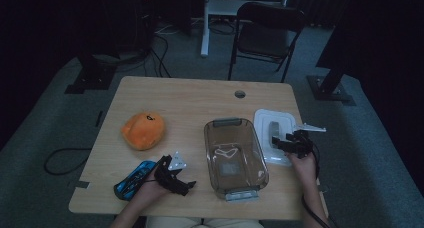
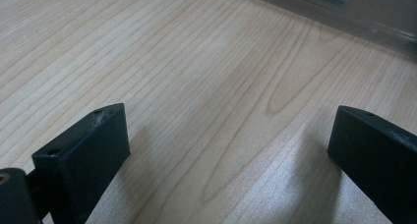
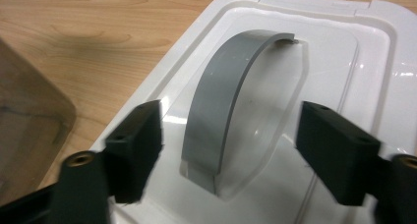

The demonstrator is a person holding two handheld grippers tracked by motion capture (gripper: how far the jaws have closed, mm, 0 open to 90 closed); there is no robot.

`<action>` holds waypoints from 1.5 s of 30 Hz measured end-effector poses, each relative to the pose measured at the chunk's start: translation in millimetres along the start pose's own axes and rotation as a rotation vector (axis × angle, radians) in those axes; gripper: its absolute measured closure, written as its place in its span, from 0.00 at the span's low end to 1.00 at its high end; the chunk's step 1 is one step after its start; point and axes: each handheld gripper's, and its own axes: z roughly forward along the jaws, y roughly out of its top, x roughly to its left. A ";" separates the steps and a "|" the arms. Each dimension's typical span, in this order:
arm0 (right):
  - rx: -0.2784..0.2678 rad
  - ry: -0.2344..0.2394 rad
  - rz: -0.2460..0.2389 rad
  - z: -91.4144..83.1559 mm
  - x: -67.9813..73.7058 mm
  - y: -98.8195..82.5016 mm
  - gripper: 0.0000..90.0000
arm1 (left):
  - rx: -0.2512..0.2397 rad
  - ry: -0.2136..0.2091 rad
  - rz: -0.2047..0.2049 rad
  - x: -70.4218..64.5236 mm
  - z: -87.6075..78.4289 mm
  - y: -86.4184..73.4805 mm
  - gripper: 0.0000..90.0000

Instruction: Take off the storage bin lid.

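The right gripper point(image 3: 228, 150) hangs with its jaws spread wide to either side of the grey arched handle point(image 3: 228, 101) of a white lid point(image 3: 364, 57), holding nothing. The handle runs lengthwise away from the gripper, in line with the lid's long axis. In the high view the right gripper point(image 1: 284, 140) sits over the near half of the white lid point(image 1: 265, 119), which lies flat near the table's right edge, its long axis running from the person's side toward the far side.

The left gripper point(image 2: 228, 150) also has its jaws wide apart and empty, just above bare wood. In the high view it point(image 1: 181, 185) is near the table's front edge, pointing toward the clear container point(image 1: 235, 155).

That container is open and empty, its long axis parallel to the lid's, just left of the lid, with grey latches at both short ends. A blue object point(image 1: 132, 180) lies under the left hand, and an orange plush point(image 1: 144, 130) sits well to the left. The table point(image 1: 200, 95) is bare across its far half.
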 end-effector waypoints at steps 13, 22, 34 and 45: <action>-0.092 -0.044 -0.085 -32.0 11.8 -8.3 0.15 | 0.002 0.010 -0.038 7.2 -5.9 21.7 0.03; -0.106 -0.026 -0.127 -49.1 30.7 -21.6 0.15 | 0.021 0.019 -0.046 11.4 3.4 36.4 0.03; -0.027 0.058 -0.245 -41.5 67.1 -53.6 0.15 | 0.016 0.045 -0.069 22.6 13.8 52.2 0.04; 0.003 0.152 -0.270 -38.6 82.6 -61.9 0.15 | 0.017 0.033 -0.061 31.6 24.1 71.3 0.04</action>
